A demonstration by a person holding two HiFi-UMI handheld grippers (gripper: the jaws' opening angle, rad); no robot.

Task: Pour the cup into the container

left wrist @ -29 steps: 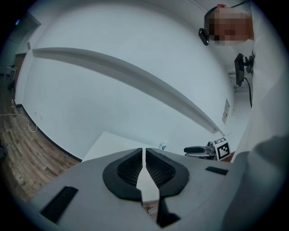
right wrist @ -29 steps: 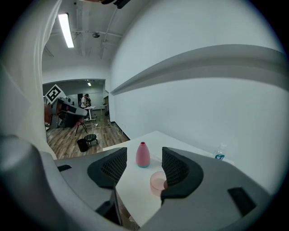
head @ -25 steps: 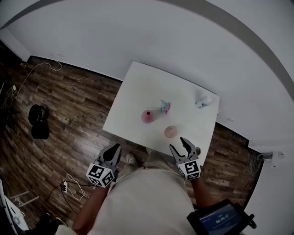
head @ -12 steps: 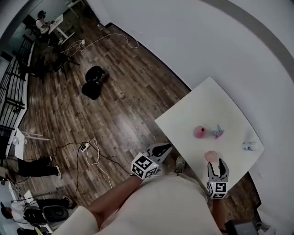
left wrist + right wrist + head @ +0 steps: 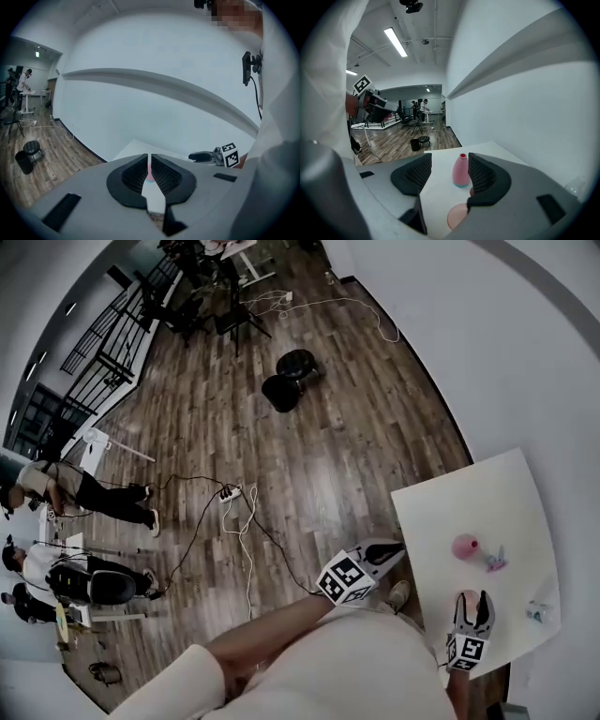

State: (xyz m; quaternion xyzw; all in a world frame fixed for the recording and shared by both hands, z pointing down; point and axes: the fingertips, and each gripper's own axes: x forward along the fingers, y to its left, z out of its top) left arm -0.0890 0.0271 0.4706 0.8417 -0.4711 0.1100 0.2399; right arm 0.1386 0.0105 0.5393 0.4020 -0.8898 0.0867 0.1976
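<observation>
A white table [image 5: 487, 502] stands at the right of the head view. On it are a pink bottle-shaped container [image 5: 465, 547] and, nearer me, a low pink cup [image 5: 467, 595]. My right gripper [image 5: 472, 606] hovers at the table's near edge with its jaws open on either side of the cup, not touching it. In the right gripper view [image 5: 449, 163] the container [image 5: 460, 171] stands upright ahead and the cup's rim [image 5: 457, 216] lies below the jaws. My left gripper [image 5: 392, 549] is shut and empty, off the table's left corner; its own view [image 5: 150, 165] shows only a slit.
A small pink-and-blue object [image 5: 494, 561] lies right of the container, and a crumpled clear thing [image 5: 537, 612] sits near the table's right edge. The wooden floor holds black stools [image 5: 291, 381], cables [image 5: 234, 512] and people [image 5: 84, 493] far left.
The head view has swung left, so the table now sits at the frame's right. My right gripper has moved forward over the table edge to the cup. The left gripper stayed off the table.
</observation>
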